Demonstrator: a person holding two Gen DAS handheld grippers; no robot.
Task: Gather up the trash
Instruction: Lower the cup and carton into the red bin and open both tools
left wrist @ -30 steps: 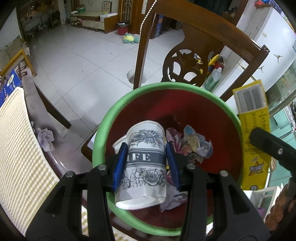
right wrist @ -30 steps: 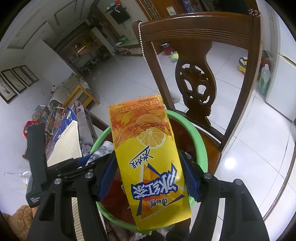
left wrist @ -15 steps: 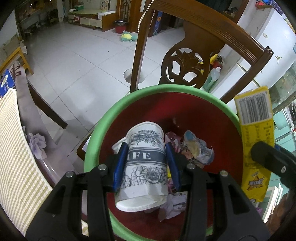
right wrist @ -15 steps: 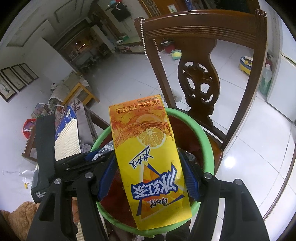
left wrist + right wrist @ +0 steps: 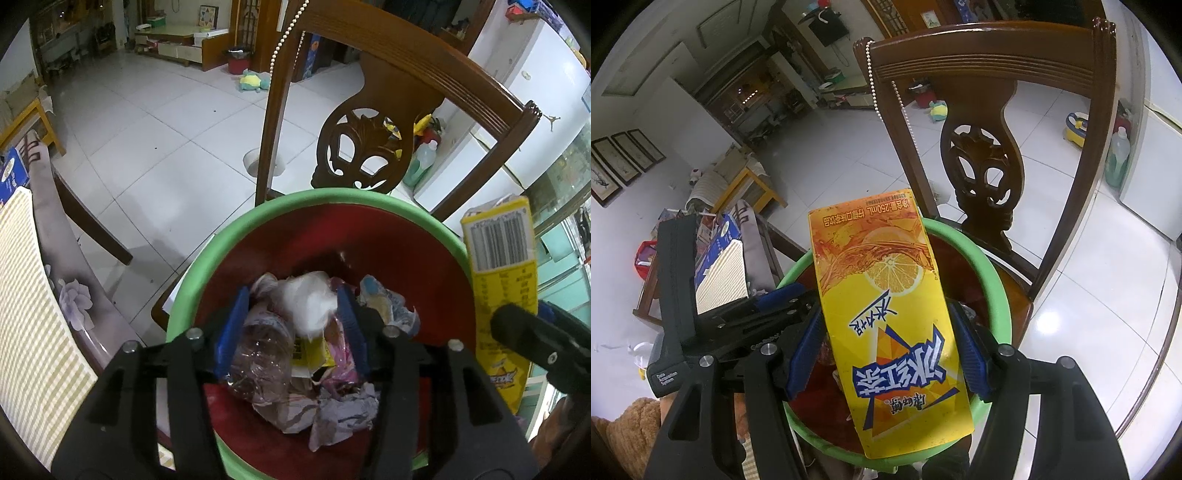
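Note:
A red bin with a green rim (image 5: 332, 195) stands on a chair seat and holds a crushed clear bottle (image 5: 258, 354), white tissue (image 5: 310, 299) and crumpled wrappers (image 5: 343, 413). My left gripper (image 5: 291, 328) is open and empty over the bin. My right gripper (image 5: 886, 350) is shut on a yellow tea carton (image 5: 886, 314), held above the bin's rim (image 5: 993, 288). The carton also shows at the right of the left wrist view (image 5: 498, 266).
A carved wooden chair back (image 5: 369, 147) rises just behind the bin, with a bead string (image 5: 288, 29) hanging on it. A table with a checked cloth (image 5: 22, 295) lies to the left. White tiled floor (image 5: 147, 129) stretches beyond.
My left gripper opened and the patterned paper cup it held is gone from between its fingers. The right gripper and carton have barely moved.

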